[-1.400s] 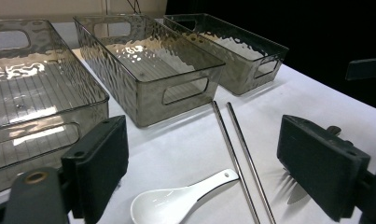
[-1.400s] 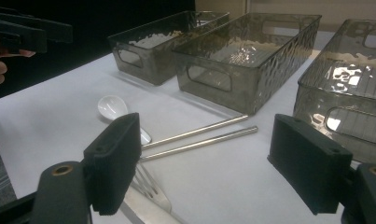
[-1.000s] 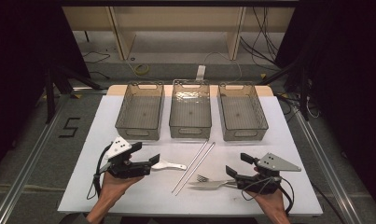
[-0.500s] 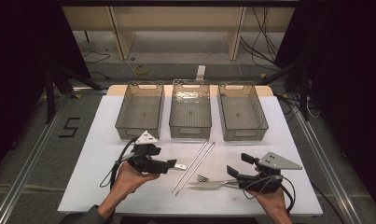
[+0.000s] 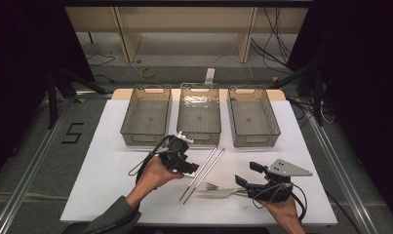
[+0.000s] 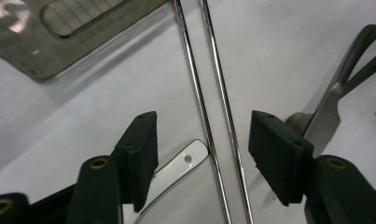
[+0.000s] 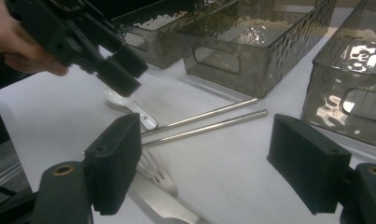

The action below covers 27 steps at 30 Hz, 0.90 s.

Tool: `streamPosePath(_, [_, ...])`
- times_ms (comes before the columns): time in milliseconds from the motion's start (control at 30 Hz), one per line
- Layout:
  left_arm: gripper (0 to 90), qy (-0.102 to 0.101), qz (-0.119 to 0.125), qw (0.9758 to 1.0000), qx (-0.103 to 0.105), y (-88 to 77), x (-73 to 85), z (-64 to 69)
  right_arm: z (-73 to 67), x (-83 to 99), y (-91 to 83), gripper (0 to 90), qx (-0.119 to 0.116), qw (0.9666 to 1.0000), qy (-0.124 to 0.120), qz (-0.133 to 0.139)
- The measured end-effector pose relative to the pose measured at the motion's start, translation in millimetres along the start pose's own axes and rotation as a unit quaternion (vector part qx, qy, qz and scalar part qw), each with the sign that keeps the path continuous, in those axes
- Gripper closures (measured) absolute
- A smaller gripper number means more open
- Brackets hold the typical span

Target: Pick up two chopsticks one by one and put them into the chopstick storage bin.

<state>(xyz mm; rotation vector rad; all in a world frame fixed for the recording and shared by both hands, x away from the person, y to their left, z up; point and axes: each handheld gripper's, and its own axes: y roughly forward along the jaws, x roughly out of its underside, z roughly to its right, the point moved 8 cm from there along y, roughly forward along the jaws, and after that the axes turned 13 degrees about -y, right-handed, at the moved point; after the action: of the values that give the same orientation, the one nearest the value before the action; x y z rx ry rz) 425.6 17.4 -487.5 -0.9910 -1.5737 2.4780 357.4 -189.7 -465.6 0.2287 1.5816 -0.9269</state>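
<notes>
Two metal chopsticks [image 5: 204, 168] lie side by side on the white table, running toward the middle bin. My left gripper [image 5: 193, 169] hovers low over their near half. In the left gripper view both chopsticks [image 6: 199, 102] pass between the jaws of my left gripper [image 6: 204, 135]. Its jaws have just been closing and stand apart from the sticks. A white spoon [image 6: 176, 170] lies under its left jaw. My right gripper [image 5: 246, 174] rests open at the front right, beside a fork [image 5: 213, 186] and a knife [image 5: 218, 193]. In the right gripper view the fork [image 7: 155, 175] lies by the left jaw of my right gripper [image 7: 209, 154].
Three smoky clear bins stand in a row at the back: left [image 5: 145, 138], middle [image 5: 199, 136], right [image 5: 255, 139]. Bare white tabletop [image 5: 106, 161] spreads at the left. The floor around the table holds cables and dark stands.
My left gripper has travelled right from the front left, over the white spoon, to the chopsticks, and its jaws have narrowed. The right gripper has stayed put.
</notes>
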Motion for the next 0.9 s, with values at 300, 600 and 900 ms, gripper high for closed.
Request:
streamPosePath(300, [49.1, 0.003, -0.036, 0.9993, -0.004, 24.7, -5.0, 0.1, 3.9, 3.4, 1.0, 26.5, 0.002, 0.9999, 0.006, -0.008])
streamPosePath(600, [57.7, 0.016, -0.069, 0.9974, -0.016, 42.2, -5.5, 4.5, 4.7, 5.3, 3.1, 26.5, 0.001, 0.9998, 0.007, -0.017])
streamPosePath(900, [66.4, 0.02, -0.088, 0.9956, -0.022, 50.8, -7.4, 5.9, 8.3, 6.0, 3.2, 26.8, 0.002, 0.9998, 0.013, -0.018])
